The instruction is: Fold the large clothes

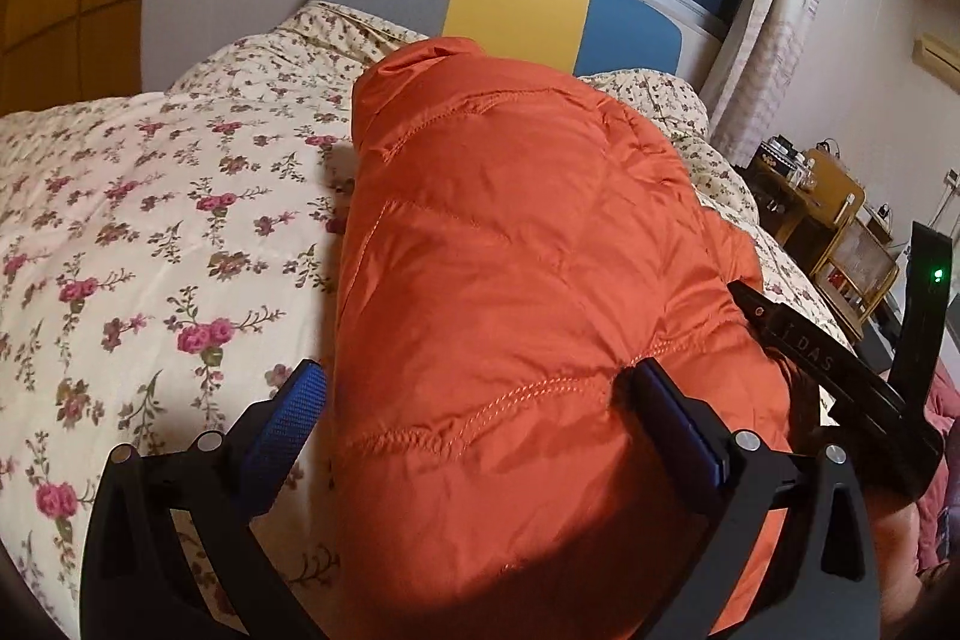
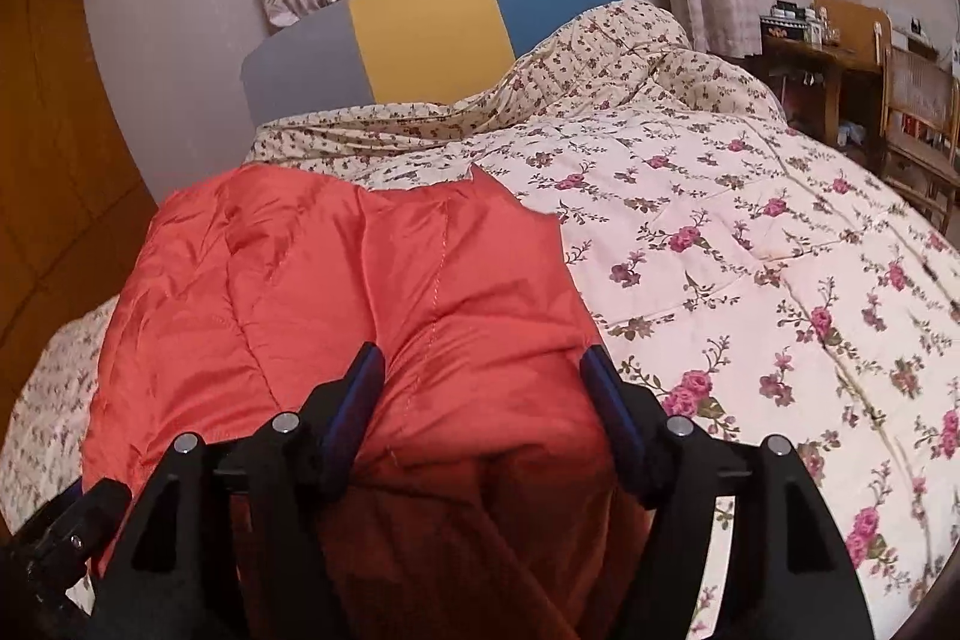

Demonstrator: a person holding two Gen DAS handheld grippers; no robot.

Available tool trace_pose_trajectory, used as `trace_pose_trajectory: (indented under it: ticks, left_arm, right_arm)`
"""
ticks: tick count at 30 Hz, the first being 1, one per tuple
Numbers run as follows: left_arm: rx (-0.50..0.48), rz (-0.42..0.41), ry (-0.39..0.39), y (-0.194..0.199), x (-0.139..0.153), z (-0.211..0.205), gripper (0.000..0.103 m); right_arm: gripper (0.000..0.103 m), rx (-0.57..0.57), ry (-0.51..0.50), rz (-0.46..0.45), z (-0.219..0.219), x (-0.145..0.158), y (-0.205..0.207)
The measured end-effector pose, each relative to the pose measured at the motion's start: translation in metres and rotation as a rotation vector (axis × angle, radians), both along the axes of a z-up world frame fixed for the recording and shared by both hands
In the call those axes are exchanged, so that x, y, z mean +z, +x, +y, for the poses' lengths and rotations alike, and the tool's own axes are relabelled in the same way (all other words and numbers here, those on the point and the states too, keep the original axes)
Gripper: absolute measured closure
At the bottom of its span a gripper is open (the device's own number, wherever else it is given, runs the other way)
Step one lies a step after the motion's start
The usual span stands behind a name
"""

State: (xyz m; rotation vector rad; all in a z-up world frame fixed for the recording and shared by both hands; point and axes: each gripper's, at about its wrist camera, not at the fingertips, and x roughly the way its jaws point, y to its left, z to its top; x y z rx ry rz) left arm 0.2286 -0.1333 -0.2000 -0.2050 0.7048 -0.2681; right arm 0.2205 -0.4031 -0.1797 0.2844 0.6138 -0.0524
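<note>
Jacket (image 1: 528,280) near edge hidden under both grippers; hands out of frame. Both grippers angled down over quilt (image 1: 150,220). Left gripper (image 1: 480,400) wide: left pad off jacket beside its edge, right pad resting on fabric. Right gripper (image 2: 486,388) parted, jacket bulging between pads; grip unclear. Jacket folded, lying on quilt toward headboard (image 2: 420,34).

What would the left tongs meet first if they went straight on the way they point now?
Most likely the puffy orange quilted jacket: it already bulges between the open left tongs, on the floral bedspread.
</note>
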Motion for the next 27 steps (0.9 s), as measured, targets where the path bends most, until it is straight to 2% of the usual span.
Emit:
trace_pose_trajectory:
  ticks: [5,15,23,27]
  left_arm:
    - [0.0,0.0,0.017,-0.004,0.001,-0.001,0.003]
    - [-0.03,0.04,-0.018,-0.006,0.003,0.011,0.003]
    - [-0.095,0.071,-0.001,0.004,0.009,0.019,0.003]
    - [-0.138,0.084,-0.019,0.01,0.009,0.023,0.003]
  right_arm:
    - [0.034,-0.012,0.004,0.026,0.002,0.004,-0.008]
    - [0.028,-0.011,0.074,0.069,-0.004,0.011,-0.021]
    - [0.015,0.036,0.111,0.115,-0.006,0.013,-0.03]
    - [0.009,0.066,0.192,0.15,-0.016,0.004,-0.029]
